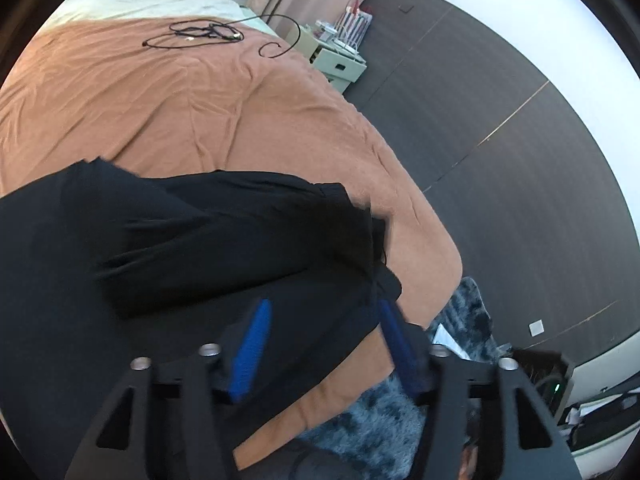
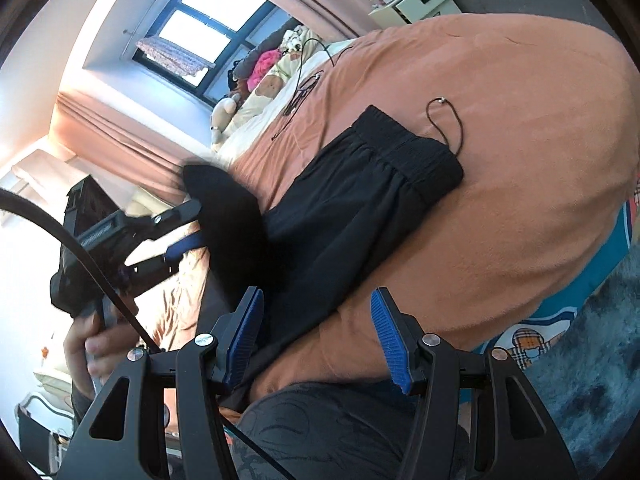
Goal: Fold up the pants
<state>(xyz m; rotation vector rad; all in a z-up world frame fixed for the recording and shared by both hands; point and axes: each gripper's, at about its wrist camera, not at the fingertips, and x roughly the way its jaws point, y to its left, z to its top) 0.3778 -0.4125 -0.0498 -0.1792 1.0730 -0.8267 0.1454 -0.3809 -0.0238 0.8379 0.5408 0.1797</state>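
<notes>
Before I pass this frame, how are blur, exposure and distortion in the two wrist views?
Left wrist: the black pants are smeared at their edges and lose fold detail; fisheye bends the orange bedspread. Right wrist: the window is blown out, the lifted pant end is blurred, the waistband stays sharp.

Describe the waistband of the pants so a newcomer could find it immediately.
Start at the big bed under the orange blanket. On it lie the black pants, and the waistband is their end farthest from the right tool, pointing toward the pale bedside cabinet. Unlike the smooth legs, it is a ribbed, gathered elastic strip, and a thin dark drawstring loops out beside it.
</notes>
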